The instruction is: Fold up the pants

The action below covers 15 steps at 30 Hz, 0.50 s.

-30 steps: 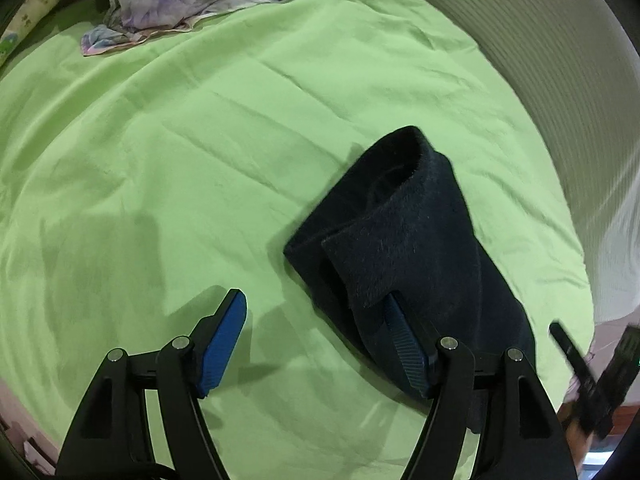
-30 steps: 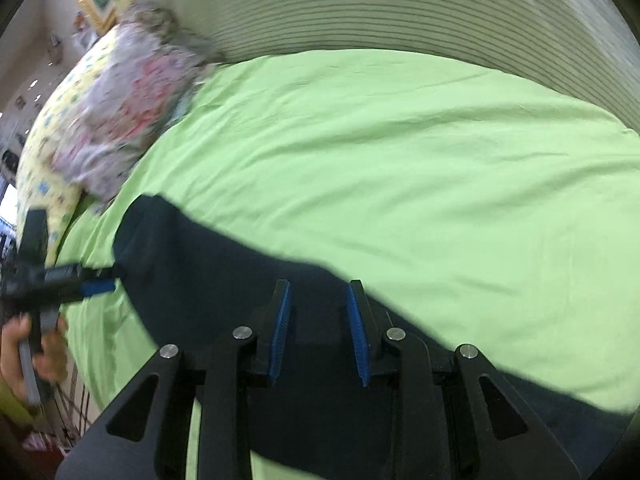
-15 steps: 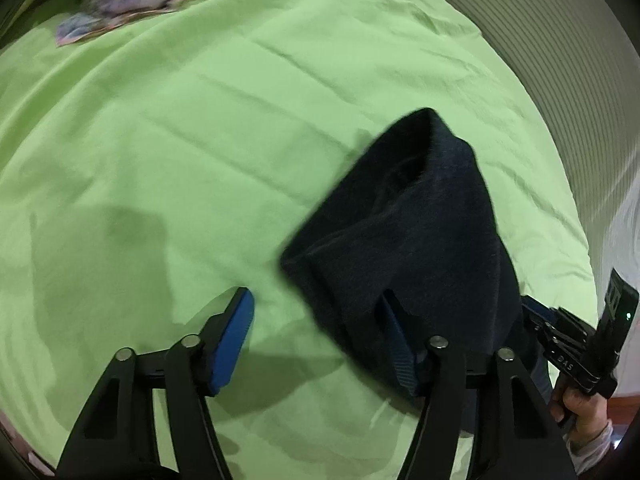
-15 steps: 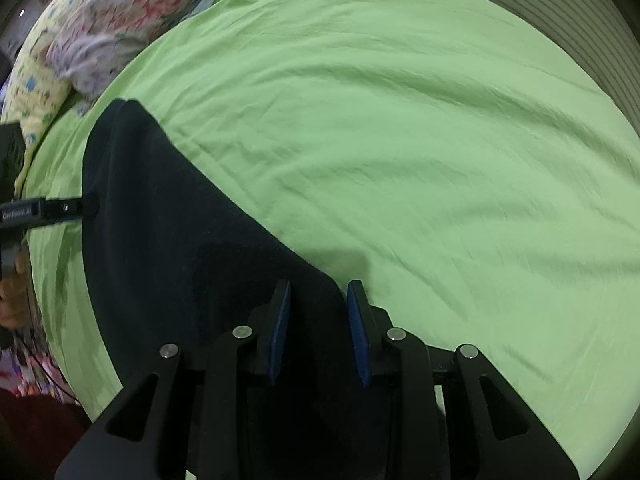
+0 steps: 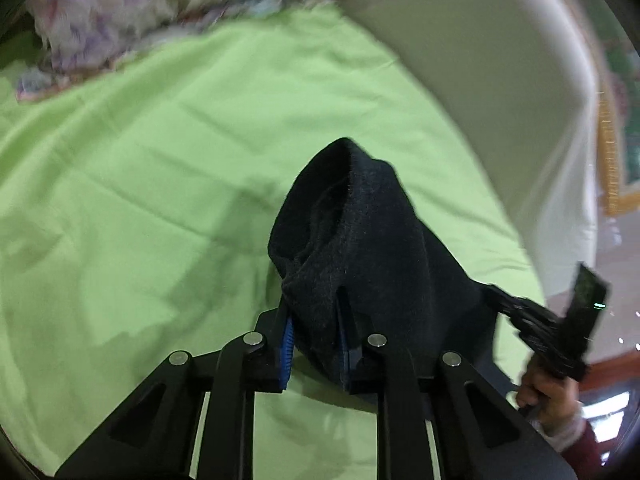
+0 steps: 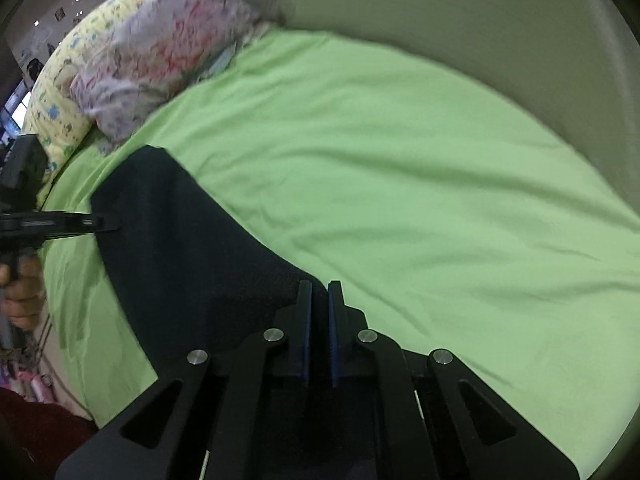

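The dark navy pants (image 5: 360, 240) hang bunched over the green bed sheet (image 5: 160, 160). My left gripper (image 5: 314, 328) is shut on a thick fold of the pants and holds it above the sheet. In the right wrist view the pants (image 6: 180, 240) stretch from the left gripper (image 6: 108, 222) at the left edge to my right gripper (image 6: 318, 300), which is shut on the pants' edge. The right gripper also shows in the left wrist view (image 5: 492, 292) at the cloth's far end.
A floral pillow (image 6: 160, 52) and a yellow patterned pillow (image 6: 60, 92) lie at the head of the bed. A pale headboard or wall (image 6: 460, 20) borders the sheet. A framed picture (image 5: 616, 140) hangs at the right.
My left gripper has closed from wide open onto a fold of the pants and lifted it. My right gripper has closed tighter on the pants' edge. Both views have tilted upward.
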Available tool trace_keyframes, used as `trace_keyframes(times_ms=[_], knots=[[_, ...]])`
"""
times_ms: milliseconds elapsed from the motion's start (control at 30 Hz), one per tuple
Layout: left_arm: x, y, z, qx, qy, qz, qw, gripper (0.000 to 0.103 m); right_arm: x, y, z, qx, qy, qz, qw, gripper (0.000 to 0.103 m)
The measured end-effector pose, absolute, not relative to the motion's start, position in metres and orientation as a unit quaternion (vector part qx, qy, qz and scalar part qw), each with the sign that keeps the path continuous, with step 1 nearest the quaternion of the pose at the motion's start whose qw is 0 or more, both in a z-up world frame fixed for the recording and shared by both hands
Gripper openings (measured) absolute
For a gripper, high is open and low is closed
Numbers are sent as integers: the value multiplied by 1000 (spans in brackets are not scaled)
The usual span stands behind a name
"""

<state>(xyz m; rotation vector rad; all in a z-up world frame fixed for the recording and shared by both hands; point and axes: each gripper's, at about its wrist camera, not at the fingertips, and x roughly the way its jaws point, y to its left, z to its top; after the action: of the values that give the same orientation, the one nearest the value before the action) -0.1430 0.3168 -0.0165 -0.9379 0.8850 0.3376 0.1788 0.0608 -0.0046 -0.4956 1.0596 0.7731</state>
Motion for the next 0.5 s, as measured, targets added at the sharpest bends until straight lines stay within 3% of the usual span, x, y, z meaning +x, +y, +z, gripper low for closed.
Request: trace_keyframes(times_ms=[167,367,500], knots=[[-146,316,-1,-417,405,141,801,17,184,73,-15,-232,476,340,777,8],[-127,320,-18,-367,434,169,805,17,186,98,-46,-272,475,305,779,8],[-126,321,-22,-328,471,191,796,30,194,83,-49,-218,493,280,794,13]])
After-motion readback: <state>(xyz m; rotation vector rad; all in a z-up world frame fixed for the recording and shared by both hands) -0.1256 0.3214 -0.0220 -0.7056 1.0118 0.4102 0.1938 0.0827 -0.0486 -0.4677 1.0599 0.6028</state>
